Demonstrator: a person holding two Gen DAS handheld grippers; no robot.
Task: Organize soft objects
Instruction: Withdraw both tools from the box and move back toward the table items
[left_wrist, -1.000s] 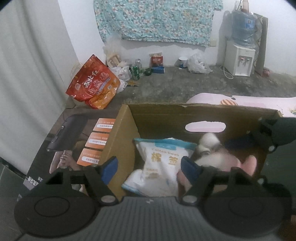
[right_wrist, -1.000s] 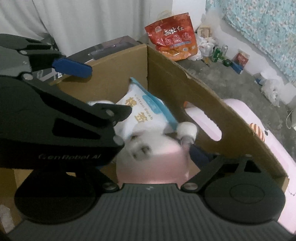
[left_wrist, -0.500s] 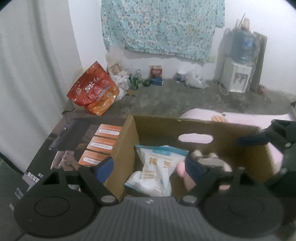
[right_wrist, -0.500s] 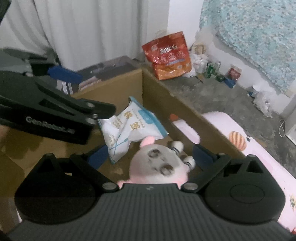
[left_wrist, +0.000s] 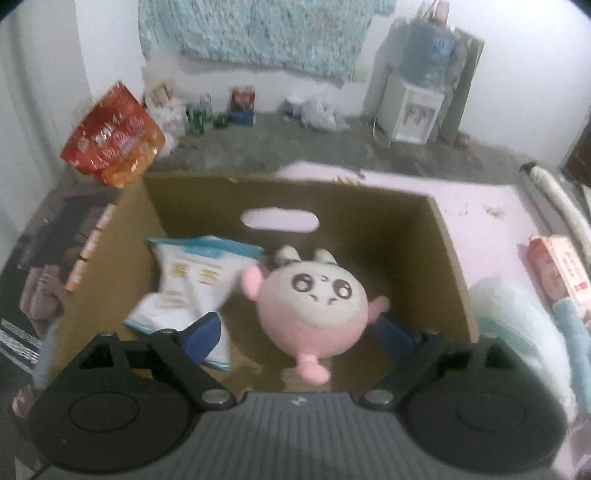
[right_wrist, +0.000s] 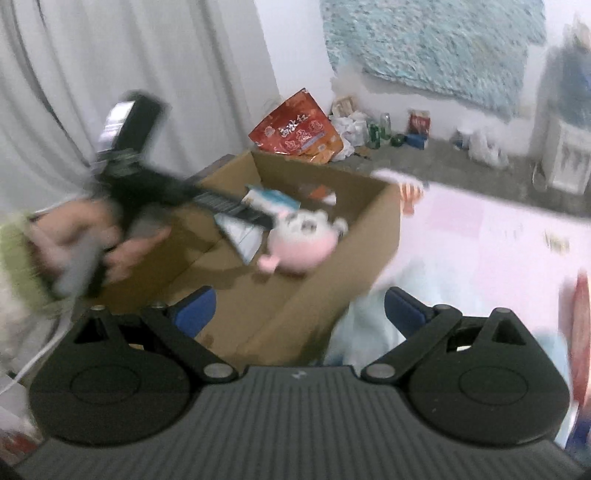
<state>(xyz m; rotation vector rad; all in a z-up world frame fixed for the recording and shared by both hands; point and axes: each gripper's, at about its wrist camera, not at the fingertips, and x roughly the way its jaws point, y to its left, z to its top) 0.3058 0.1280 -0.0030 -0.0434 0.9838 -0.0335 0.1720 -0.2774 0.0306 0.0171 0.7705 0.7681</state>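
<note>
A pink and white plush toy (left_wrist: 314, 310) lies face up in the open cardboard box (left_wrist: 448, 254), beside a white and blue cotton-swab bag (left_wrist: 192, 280). My left gripper (left_wrist: 299, 334) hangs over the box with its jaws opening; the plush sits between the blue fingers (left_wrist: 201, 334) and no pad presses on it. In the blurred right wrist view a hand (right_wrist: 110, 243) holds that left gripper (right_wrist: 258, 218) over the plush toy (right_wrist: 303, 240). My right gripper (right_wrist: 300, 314) is open and empty, back from the box (right_wrist: 369, 236) near its corner.
A pink mat (left_wrist: 480, 206) lies right of the box, with a pale soft bundle (left_wrist: 517, 332) and a pink packet (left_wrist: 557, 273) on it. A red snack bag (left_wrist: 110, 144), cans and a water dispenser (left_wrist: 413, 110) stand by the far wall. A printed dark board (left_wrist: 74, 236) lies left.
The right gripper let go of the plush and drew back out of the box. The plush now rests inside. The left gripper's jaws widened and it shifted right, over the plush.
</note>
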